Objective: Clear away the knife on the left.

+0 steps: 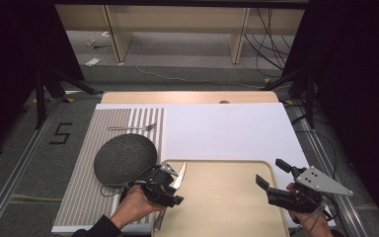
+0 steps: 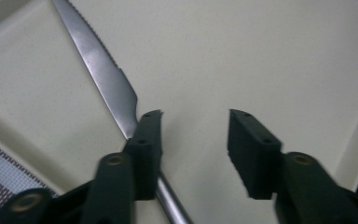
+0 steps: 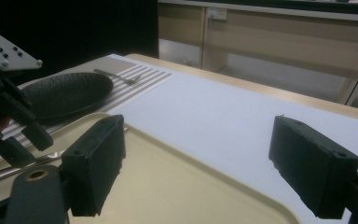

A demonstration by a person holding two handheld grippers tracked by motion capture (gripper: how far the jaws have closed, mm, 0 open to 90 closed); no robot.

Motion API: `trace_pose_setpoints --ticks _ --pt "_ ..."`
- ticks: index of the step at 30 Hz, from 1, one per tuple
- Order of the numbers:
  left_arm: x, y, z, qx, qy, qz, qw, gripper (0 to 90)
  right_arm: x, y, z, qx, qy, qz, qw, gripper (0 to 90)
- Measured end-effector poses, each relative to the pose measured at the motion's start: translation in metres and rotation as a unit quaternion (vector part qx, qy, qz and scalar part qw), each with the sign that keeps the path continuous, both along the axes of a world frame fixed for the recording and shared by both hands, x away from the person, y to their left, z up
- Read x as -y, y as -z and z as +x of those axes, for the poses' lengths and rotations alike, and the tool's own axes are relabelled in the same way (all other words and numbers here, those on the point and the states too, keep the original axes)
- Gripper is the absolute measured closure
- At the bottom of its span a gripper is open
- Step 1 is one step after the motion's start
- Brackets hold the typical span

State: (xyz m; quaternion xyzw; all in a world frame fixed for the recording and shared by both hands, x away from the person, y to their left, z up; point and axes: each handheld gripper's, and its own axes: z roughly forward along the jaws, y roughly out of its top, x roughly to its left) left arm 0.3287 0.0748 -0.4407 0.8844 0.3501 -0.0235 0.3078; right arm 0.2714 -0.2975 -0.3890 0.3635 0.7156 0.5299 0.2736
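Observation:
A table knife (image 1: 179,178) lies at the left end of a beige tray (image 1: 227,207), its serrated blade pointing away from me. My left gripper (image 1: 173,187) hovers low over it. In the left gripper view the gripper (image 2: 193,116) is open; the knife (image 2: 103,77) runs under the left jaw and nothing sits between the jaws. My right gripper (image 1: 270,172) is open over the tray's right edge, holding nothing. Its own view has that gripper (image 3: 196,125) facing across the tray (image 3: 177,186) toward the left gripper (image 3: 9,126).
A dark round plate (image 1: 126,158) sits on a striped placemat (image 1: 84,187) left of the tray, with a fork (image 1: 134,128) beyond it. A white sheet (image 1: 227,131) covers the table behind the tray. The table's right edge lies close to my right hand.

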Motion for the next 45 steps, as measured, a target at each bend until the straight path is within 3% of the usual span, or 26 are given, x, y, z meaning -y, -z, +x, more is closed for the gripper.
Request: trace_pose_setpoints --ticks 1,2,6,10,14,19,30,39,45 --pt "-0.002 -0.003 0.000 0.008 -0.001 -0.019 0.9998 40.2 0.000 0.000 0.000 0.000 0.000 0.000 1.0000 19.4" --pt "-0.002 -0.003 0.000 0.008 -0.001 -0.019 0.9998 37.4 0.000 0.000 0.000 0.000 0.000 0.000 1.0000 19.4" --pt "-0.009 -0.011 -0.001 0.026 -0.003 -0.064 0.9976 28.4 0.000 0.000 0.000 0.001 0.000 0.000 1.0000 19.4" --pt "-0.015 -0.018 -0.004 0.057 -0.010 -0.105 0.9927 24.9 0.000 0.000 0.000 0.000 0.000 0.000 1.0000 19.4" --pt "-0.022 -0.024 -0.006 0.088 -0.022 -0.141 0.9860 22.7 0.000 0.000 0.000 0.000 0.000 0.000 1.0000 19.4" --pt "-0.030 -0.032 -0.010 0.122 -0.031 -0.179 0.9757 22.5 0.000 0.000 0.000 0.000 0.000 0.000 1.0000 19.4" --pt "-0.042 -0.035 -0.015 0.169 -0.049 -0.199 0.9640 20.9 0.000 0.000 0.000 0.000 0.000 0.000 1.0000 19.4" --pt "-0.054 -0.038 -0.019 0.207 -0.066 -0.228 0.9491 17.7 0.000 0.000 0.000 0.000 0.000 0.001 1.0000 19.4" --pt "-0.063 -0.038 -0.024 0.224 -0.076 -0.229 0.9443 17.5 0.000 0.000 -0.001 0.001 0.000 0.002 1.0000 19.4"
